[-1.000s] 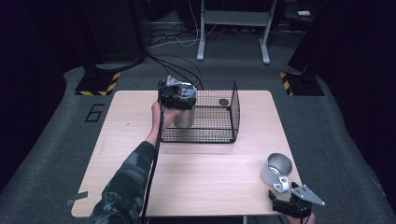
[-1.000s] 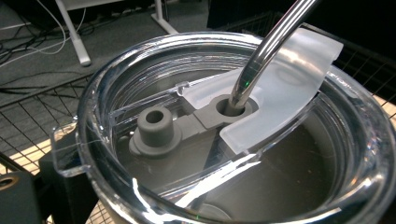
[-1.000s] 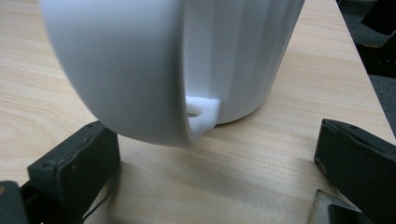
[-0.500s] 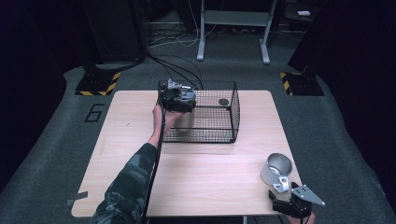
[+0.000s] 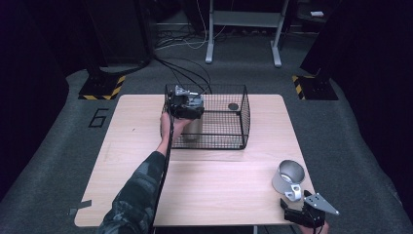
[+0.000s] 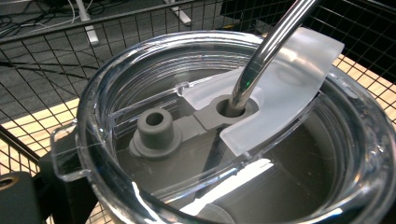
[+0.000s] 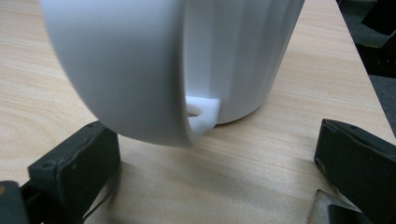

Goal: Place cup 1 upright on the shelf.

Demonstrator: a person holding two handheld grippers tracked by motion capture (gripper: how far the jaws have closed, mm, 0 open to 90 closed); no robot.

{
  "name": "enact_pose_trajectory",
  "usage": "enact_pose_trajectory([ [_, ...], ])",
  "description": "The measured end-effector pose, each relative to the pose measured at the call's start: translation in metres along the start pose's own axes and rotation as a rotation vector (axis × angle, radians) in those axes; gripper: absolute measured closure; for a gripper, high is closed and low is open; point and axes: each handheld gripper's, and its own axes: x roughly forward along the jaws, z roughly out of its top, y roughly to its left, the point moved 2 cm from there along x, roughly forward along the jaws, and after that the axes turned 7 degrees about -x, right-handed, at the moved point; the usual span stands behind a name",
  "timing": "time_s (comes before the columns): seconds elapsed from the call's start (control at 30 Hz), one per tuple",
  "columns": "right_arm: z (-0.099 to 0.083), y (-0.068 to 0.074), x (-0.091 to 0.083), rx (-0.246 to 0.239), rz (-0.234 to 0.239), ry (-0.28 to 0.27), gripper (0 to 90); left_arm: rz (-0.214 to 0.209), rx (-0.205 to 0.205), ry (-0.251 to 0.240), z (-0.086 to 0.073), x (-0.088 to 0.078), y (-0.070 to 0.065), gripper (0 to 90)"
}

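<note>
While the high view looks down on the wooden table (image 5: 126, 165), the left gripper (image 5: 187, 104) sits at the left end of the wire basket (image 5: 241, 114) on the far half, over a metal tumbler (image 5: 191, 127) standing inside it; whether its jaws are parted cannot be told from here. Near the right edge, the right gripper (image 5: 303, 210) hovers just beside a white mug (image 5: 287, 177). Through the left gripper view, the tumbler's clear lid (image 6: 116, 70) and steel straw (image 6: 275, 42) sit close under the camera, one jaw just visible low left; grip cannot be judged. Through the right gripper view, the jaws stand wide apart, empty, either side of the mug's handle (image 7: 140, 70). Risk: withdrawing the left gripper carelessly could snag the straw or basket wire and tip the tumbler.
</note>
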Motion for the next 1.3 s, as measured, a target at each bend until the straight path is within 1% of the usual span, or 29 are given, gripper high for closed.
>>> enact_pose_trajectory([
  [0.03, 0.000, 0.000, 0.000, -0.002, 0.000, 0.000, 0.0, 0.000, -0.004, -0.001, -0.001, 0.001, 0.000, 3.8],
  [0.27, 0.000, 0.000, 0.000, -0.002, 0.001, 0.000, 0.0, 0.004, 0.000, 0.013, -0.006, 0.006, -0.001, 3.8],
  [0.37, 0.000, 0.000, 0.000, -0.002, 0.000, 0.000, 0.0, 0.005, -0.001, 0.007, -0.007, 0.007, -0.002, 3.8],
  [0.43, 0.000, 0.000, 0.000, -0.002, 0.000, 0.000, 0.0, 0.008, 0.013, 0.005, -0.008, 0.007, -0.004, 3.8],
  [0.6, 0.000, 0.000, 0.000, 0.000, 0.000, 0.000, 0.0, 0.028, 0.043, -0.003, -0.015, 0.003, -0.009, 3.8],
  [0.7, 0.000, 0.000, 0.000, -0.001, 0.000, 0.003, 0.0, 0.031, 0.037, -0.008, -0.020, -0.002, -0.008, 3.7],
  [0.73, 0.000, 0.000, 0.000, 0.002, -0.001, 0.002, 0.0, 0.030, 0.028, -0.013, -0.021, -0.003, -0.008, 3.7],
  [0.83, 0.000, 0.000, 0.000, 0.001, -0.001, 0.003, 0.0, 0.031, 0.030, -0.017, -0.024, -0.006, -0.007, 3.7],
  [1.0, 0.000, 0.000, 0.000, 0.003, -0.006, 0.001, 0.0, 0.040, 0.051, -0.014, -0.027, -0.008, -0.011, 3.6],
  [1.13, 0.000, 0.000, 0.000, 0.003, -0.006, 0.001, 0.0, 0.042, 0.049, -0.014, -0.027, -0.009, -0.011, 3.5],
  [1.23, 0.000, 0.000, 0.000, 0.002, -0.005, 0.001, 0.0, 0.035, 0.041, -0.016, -0.026, -0.009, -0.010, 3.4],
  [1.3, 0.000, 0.000, 0.000, 0.003, -0.006, 0.001, 0.0, 0.041, 0.046, -0.016, -0.026, -0.009, -0.011, 3.3],
])
